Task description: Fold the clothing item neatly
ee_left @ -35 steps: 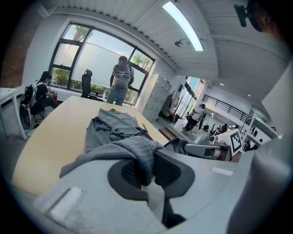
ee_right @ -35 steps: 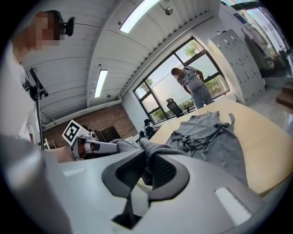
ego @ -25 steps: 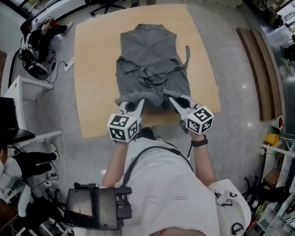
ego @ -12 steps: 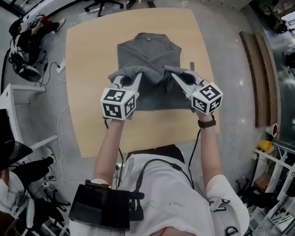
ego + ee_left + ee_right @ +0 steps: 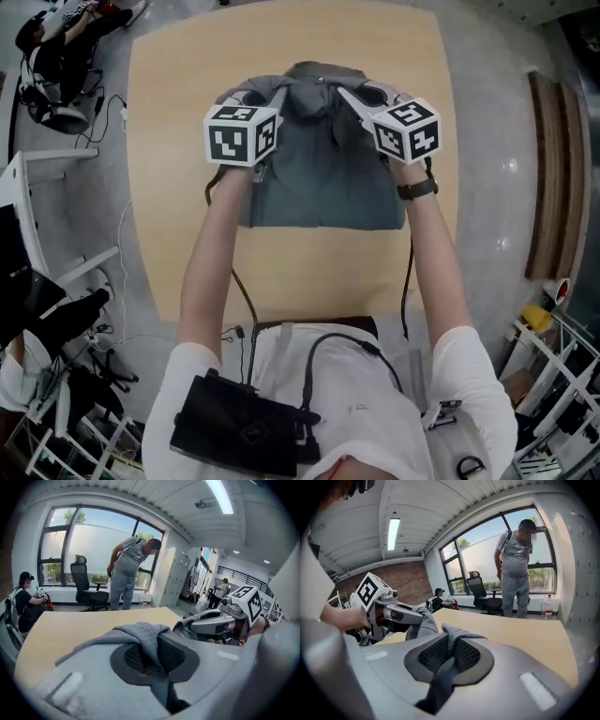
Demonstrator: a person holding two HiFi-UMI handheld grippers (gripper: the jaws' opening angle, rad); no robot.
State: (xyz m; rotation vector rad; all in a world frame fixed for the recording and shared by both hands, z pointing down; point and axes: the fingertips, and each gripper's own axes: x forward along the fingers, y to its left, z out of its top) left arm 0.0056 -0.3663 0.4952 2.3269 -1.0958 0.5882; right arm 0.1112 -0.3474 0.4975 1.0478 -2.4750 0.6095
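Two folds of a grey garment (image 5: 323, 183) are held clamped above its far end on a pale wooden table (image 5: 169, 187).
Soft, finely ribbed cloth is pinched in the closed left gripper (image 5: 280, 92) and, near it, the closed right gripper (image 5: 343, 94). The doubled rectangle is spread flat below, toward the person, equally near both hands.

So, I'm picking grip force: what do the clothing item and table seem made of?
Clothing item: soft grey fabric, matte, perhaps cotton; it creases, and a fine weave shows up close. Table: pale wood or wood-look laminate; smooth, even tan surface.
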